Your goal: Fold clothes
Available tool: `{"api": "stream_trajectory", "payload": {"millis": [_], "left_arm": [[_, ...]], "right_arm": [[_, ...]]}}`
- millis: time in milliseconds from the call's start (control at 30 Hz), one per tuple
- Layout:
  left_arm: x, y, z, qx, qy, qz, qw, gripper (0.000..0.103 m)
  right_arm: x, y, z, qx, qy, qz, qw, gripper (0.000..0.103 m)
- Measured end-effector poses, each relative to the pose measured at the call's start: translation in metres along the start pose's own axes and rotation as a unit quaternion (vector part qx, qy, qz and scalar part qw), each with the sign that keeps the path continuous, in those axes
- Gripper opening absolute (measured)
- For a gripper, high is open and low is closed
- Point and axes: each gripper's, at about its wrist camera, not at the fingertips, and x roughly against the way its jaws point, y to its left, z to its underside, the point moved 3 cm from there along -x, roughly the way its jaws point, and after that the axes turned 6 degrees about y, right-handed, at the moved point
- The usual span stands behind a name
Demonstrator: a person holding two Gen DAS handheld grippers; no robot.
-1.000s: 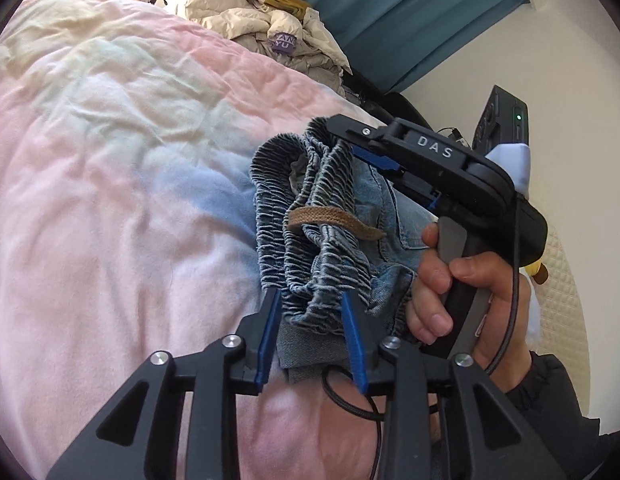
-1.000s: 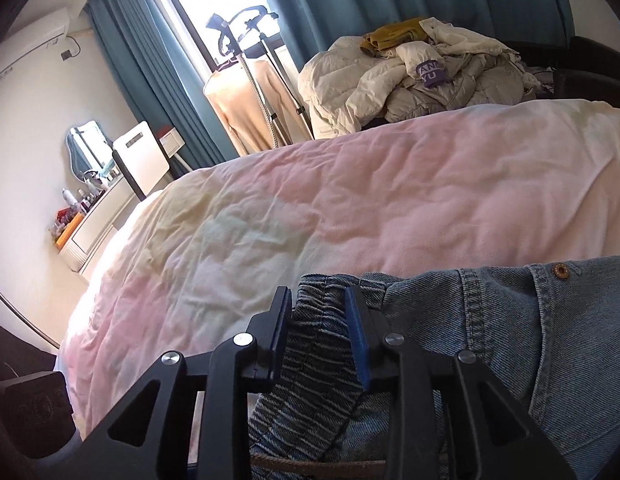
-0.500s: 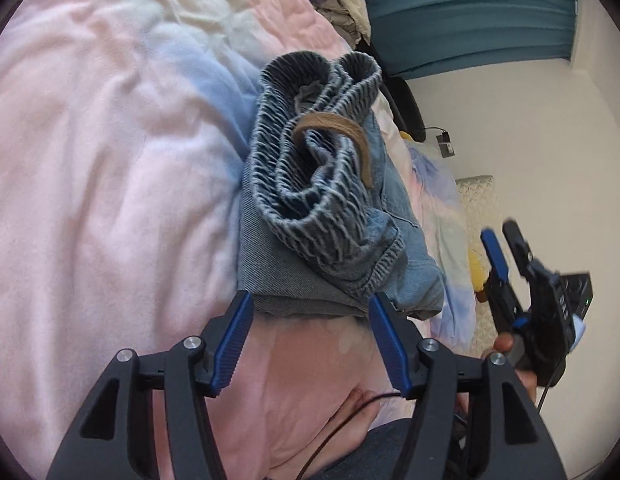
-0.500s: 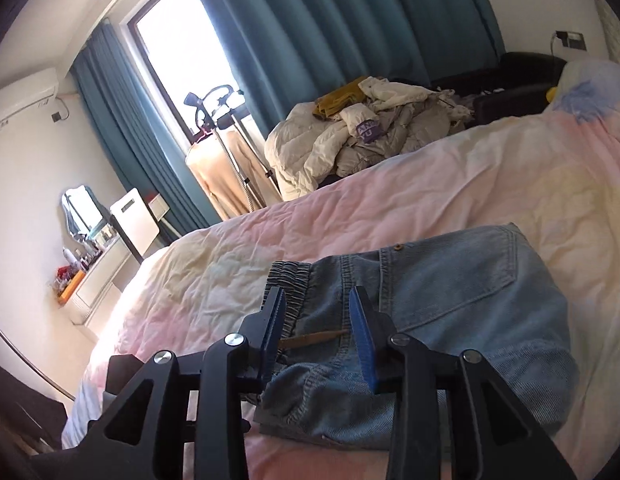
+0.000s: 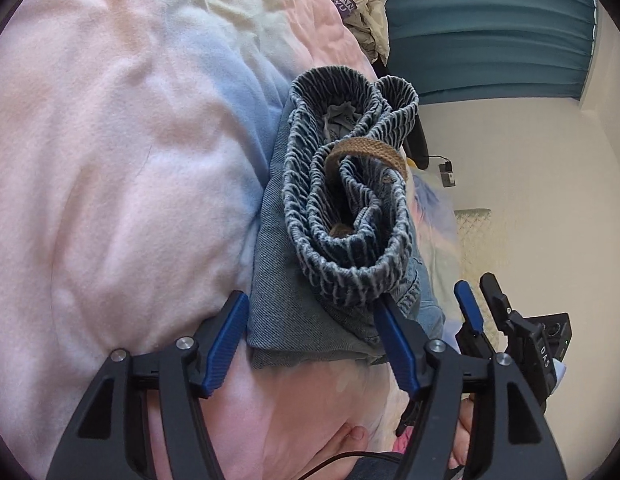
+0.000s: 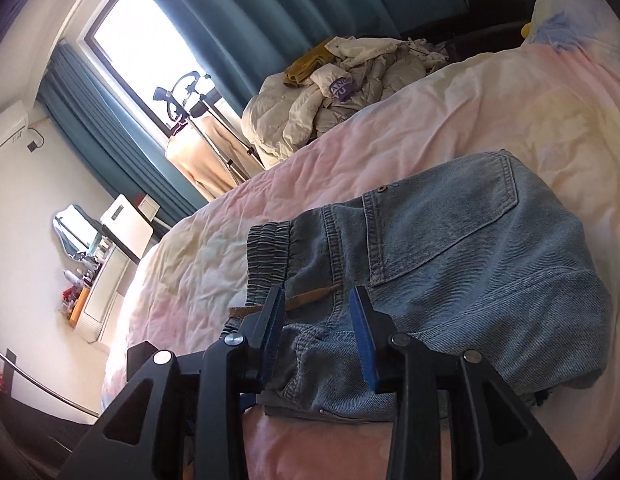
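Observation:
Folded blue jeans [image 5: 342,216] lie on the pink duvet [image 5: 109,160], elastic waistband bunched on top with a brown drawstring [image 5: 374,152] looped over it. My left gripper [image 5: 310,312] is wide open, its blue fingers either side of the near end of the stack, holding nothing. My right gripper [image 5: 480,292] hangs off the bed's right edge, apart from the denim. In the right wrist view the jeans [image 6: 470,264] show a back pocket. There the right gripper [image 6: 317,304] hovers over their near edge, jaws apart, with the drawstring [image 6: 310,298] behind the left finger.
A heap of pale jackets [image 6: 342,92] sits at the bed's far end, against teal curtains. A pillow [image 6: 570,12] lies at the far right. A garment stand [image 6: 189,92] and a dresser [image 6: 109,272] stand left of the bed. A person's hand [image 5: 466,432] holds the right gripper.
Both grippers let go of the jeans, which now rest folded on the duvet. The left jaws widened. The right gripper drew back off the waistband to the right.

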Motion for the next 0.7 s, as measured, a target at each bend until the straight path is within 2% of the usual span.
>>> {"api": "stream_trajectory", "payload": {"millis": [167,333,467,633,700], "left_arm": [[0.001,-0.001,-0.002,0.0,0.02,0.022,0.9996,0.068],[0.0,-0.011,-0.001,-0.022,0.027,0.043,0.9985,0.068],[-0.002,-0.02,0.0,-0.042,0.03,0.052,0.9974,0.068],[-0.028,-0.011,-0.002,-0.02,0.04,-0.002,0.999,0.069],[-0.027,-0.012,-0.001,-0.021,0.04,-0.008,0.999,0.07]], "right_arm": [[-0.004,-0.002,-0.003,-0.006,-0.004,-0.002,1.0,0.033],[-0.012,-0.011,-0.002,-0.042,0.014,-0.026,0.999,0.033],[-0.01,-0.01,-0.001,-0.046,0.008,-0.026,0.999,0.033],[-0.006,-0.01,-0.001,-0.052,0.001,-0.026,0.998,0.033],[-0.003,-0.011,-0.002,-0.054,-0.002,-0.02,0.998,0.033]]}}
